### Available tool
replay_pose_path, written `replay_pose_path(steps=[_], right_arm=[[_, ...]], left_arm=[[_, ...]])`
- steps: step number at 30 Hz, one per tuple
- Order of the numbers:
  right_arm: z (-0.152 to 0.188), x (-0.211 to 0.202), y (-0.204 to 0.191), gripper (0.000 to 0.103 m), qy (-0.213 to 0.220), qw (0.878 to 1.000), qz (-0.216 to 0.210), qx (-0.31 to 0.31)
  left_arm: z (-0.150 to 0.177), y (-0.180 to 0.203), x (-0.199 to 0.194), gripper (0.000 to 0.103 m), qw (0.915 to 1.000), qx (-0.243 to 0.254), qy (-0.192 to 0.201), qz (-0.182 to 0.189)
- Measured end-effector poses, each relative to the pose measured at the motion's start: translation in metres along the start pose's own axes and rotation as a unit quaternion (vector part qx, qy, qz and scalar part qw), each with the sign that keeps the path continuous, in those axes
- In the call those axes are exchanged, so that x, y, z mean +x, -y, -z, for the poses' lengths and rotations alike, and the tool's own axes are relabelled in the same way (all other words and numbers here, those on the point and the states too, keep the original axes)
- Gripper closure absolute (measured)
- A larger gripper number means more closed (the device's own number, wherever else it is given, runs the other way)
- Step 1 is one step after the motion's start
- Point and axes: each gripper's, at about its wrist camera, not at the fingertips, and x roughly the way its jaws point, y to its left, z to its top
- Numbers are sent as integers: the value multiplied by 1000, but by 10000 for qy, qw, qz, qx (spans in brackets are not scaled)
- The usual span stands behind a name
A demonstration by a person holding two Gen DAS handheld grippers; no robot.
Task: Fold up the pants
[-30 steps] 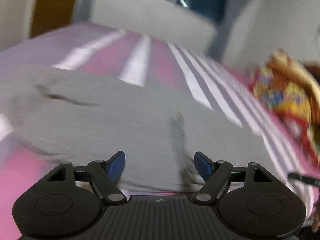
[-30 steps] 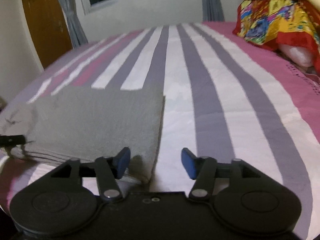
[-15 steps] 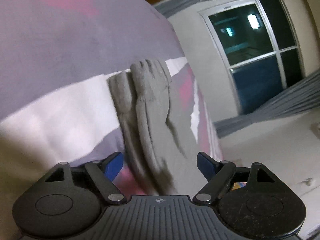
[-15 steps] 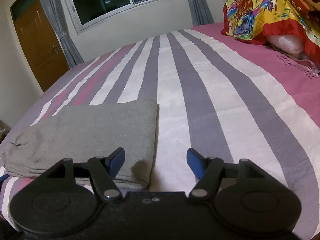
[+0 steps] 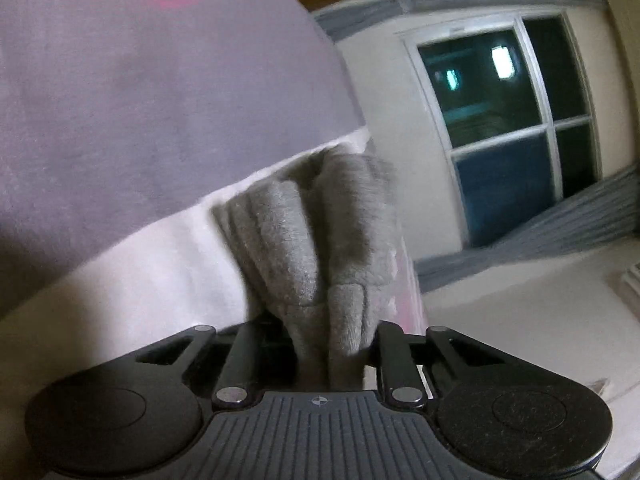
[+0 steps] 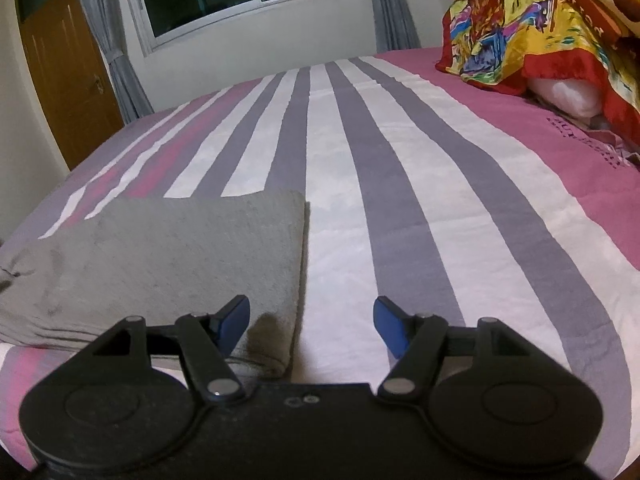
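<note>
Right gripper (image 6: 310, 326) fingers apart above folded grey pants (image 6: 168, 264) corner.

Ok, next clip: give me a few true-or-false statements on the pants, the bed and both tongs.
1. The left tongs are closing with gray pants fabric between them. True.
2. The right tongs grip the pants. False: they stand open, holding nothing, over the folded pants' corner.
3. The pants lie folded on a striped bedspread. True.
4. The colourful bedding pile sits on the pants. False: it is apart, at the far right.
</note>
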Motion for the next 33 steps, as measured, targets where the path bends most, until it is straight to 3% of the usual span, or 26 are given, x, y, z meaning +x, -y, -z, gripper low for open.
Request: replay_pose_path(steps=[2,3,5,10,18,21,23,24,26,27,31,33], right_arm=[[-1,0,4,35,3,10000,9,86],[-1,-1,7,35,5,9999,-6,171],[-1,-3,13,35,14,9995,-33,325],[-2,9,19,33,-268,9981,247,499],[-3,19,13,20,-599,9969,449,224],[-11,3,18,0,-153,9968,777,-81],[-15,-4,35,0,168,9918,1270,-21],[-17,0,44,0,79,9885,1510,56],[-15,19,68,0,-491,9791,1965,199],[-12,28,79,0,-759,9792,1850,359],[-10,29,82,0,-660,9803,1825,368],[-10,30,79,0,-655,9793,1890,297]], left_arm=[[7,11,-17,87,9965,186,329,745],[13,12,-21,87,9956,367,430,742],[17,-15,-10,88,9999,20,163,40],[21,-10,-6,87,9994,287,179,-29],[26,-9,-22,86,9991,389,146,-83],[17,-4,-22,86,9990,432,76,-127],[13,2,-19,86,9987,486,61,-171],[12,3,-18,86,9984,517,67,-202],[9,4,-16,85,9976,603,72,-319],[9,10,-14,85,9963,723,61,-452],[7,36,-12,86,9874,1250,-24,-968],[5,53,-18,87,9847,1425,28,-998]])
